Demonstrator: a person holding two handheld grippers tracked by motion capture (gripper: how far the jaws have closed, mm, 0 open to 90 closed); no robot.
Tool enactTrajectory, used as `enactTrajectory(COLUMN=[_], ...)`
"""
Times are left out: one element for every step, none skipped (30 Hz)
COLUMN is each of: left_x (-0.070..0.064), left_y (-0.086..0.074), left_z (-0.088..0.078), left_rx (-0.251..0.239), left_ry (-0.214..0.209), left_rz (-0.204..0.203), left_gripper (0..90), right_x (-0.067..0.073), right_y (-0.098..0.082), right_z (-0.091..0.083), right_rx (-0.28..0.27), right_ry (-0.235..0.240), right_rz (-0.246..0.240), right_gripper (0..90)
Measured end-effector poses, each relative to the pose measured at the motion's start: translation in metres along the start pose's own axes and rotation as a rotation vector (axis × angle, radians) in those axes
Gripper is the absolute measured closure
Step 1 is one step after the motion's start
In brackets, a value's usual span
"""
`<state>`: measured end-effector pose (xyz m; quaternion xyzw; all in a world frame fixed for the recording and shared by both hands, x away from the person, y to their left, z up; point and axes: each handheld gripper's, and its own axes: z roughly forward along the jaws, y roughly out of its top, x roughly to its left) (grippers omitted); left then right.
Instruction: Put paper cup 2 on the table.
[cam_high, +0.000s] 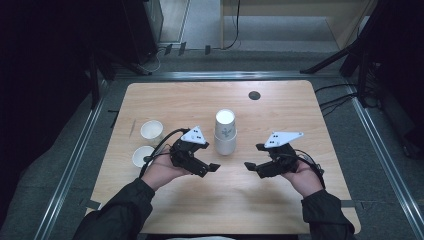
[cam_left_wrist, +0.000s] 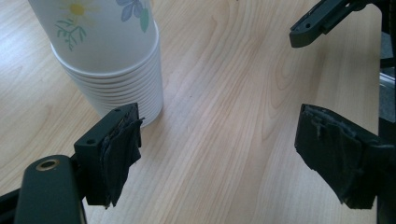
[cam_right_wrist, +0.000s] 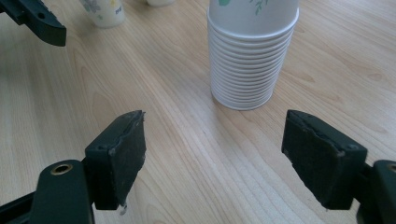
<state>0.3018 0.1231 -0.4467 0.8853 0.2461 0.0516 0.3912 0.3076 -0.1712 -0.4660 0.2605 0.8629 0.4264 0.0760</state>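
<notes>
Standing upside down near the middle of the pale wooden table (cam_high: 280, 210), the tall stack of white, flower-printed paper cups (cam_high: 225, 132) is the landmark: well to its left sit two single white paper cups (cam_high: 151, 131), nearer on its left hovers the left gripper (cam_high: 212, 167), jaws spread with nothing between them, and on its right the right gripper (cam_high: 250, 166) hangs equally released and empty. Being light, thin-walled and easily crushed, the stack probably wants a gentle squeeze across its ribbed lower rims, where the nested layers are stiffest.
</notes>
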Motion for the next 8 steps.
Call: enactTrajectory(left_x=[0.0001,0.0000,0.0005,0.0010,0.0012,0.0011,0.0012,0.0012], left_y=[-0.0001,-0.0004,-0.0004,-0.0005,-0.0007,-0.0011,-0.0017,-0.0017], left_z=[0.0002,0.0003,0.0004,0.0004,0.0010,0.0016,0.0020,0.0020], left_rx=[0.003,-0.001,0.002,0.006,0.007,0.011,0.012,0.012], left_ry=[0.001,0.005,0.000,0.001,0.001,-0.001,0.003,0.003], left_rz=[0.000,0.000,0.000,0.001,-0.003,-0.005,0.002,0.002], left_gripper=[14.8,14.8,14.8,14.8,14.8,14.8,14.8,14.9], right_x=[0.0002,0.0003,0.0002,0.0001,0.0000,-0.0001,-0.0002,-0.0006], right_y=[0.0001,0.0001,0.0001,-0.0001,-0.0002,-0.0004,-0.0007,-0.0012], right_z=[0.0000,0.0001,0.0004,0.0005,0.0006,0.0007,0.0009,0.0014], right_rx=[0.000,0.000,0.000,0.002,0.004,0.008,0.014,0.022], right_ry=[0.001,0.000,0.002,0.003,0.004,0.002,-0.004,-0.013], right_rz=[0.001,0.001,-0.003,-0.005,-0.005,-0.005,-0.012,-0.022], right_gripper=[21.9,21.9,21.9,21.9,21.9,21.9,21.9,21.9])
